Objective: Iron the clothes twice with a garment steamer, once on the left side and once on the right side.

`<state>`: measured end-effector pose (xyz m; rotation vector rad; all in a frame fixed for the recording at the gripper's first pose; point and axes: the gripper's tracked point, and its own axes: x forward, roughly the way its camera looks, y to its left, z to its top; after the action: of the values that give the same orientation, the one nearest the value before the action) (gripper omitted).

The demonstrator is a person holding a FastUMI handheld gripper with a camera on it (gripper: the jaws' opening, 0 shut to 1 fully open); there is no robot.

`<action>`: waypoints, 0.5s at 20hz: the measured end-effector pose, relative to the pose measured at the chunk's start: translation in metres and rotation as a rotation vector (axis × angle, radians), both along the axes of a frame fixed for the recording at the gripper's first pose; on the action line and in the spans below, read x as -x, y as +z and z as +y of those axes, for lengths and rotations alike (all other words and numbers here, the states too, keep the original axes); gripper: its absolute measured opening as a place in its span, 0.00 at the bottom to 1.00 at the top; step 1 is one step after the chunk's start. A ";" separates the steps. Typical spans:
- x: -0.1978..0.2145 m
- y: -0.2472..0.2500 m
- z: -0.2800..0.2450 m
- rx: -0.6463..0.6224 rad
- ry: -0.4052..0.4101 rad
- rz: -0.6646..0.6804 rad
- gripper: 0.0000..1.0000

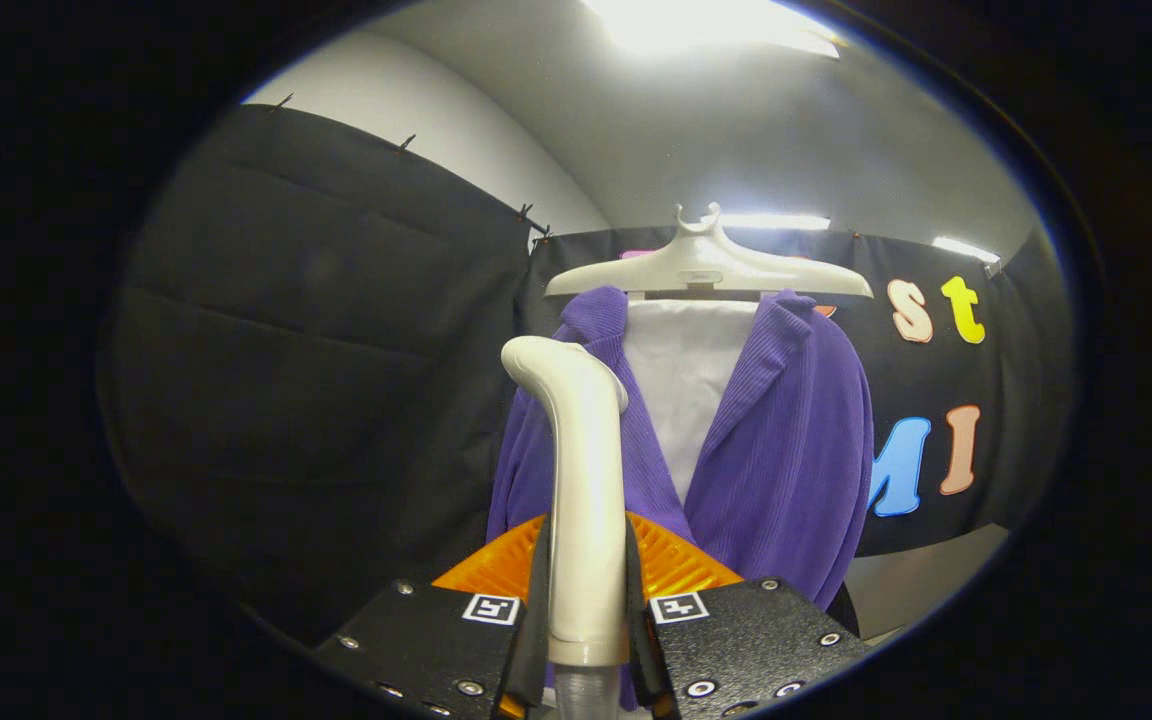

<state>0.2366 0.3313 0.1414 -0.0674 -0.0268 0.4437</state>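
The steamer [584, 480] is showing a cream-white, plain handle, going clear at its lowest end. The jacket [786, 450] beyond it is showing deep purple with fine ribbing running down the cloth. Inside the jacket's open front, a shirt [686, 370] is showing plain white. The hanger [706, 268] above is showing off-white. The claw [586, 600] is gripping the handle from both sides; its 2 blocks are carrying small black-and-white square markers and silver screws, and orange ridged plates are showing behind them. The wall is showing black cloth, with pale grey above.
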 end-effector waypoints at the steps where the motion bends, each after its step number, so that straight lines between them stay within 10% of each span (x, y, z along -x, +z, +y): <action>1: 0.000 -0.004 0.000 0.003 0.005 0.008 0.33; 10: 0.029 -0.064 -0.007 0.031 0.033 0.100 0.33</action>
<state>0.2073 0.3240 0.0774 -0.0752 0.0771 0.4797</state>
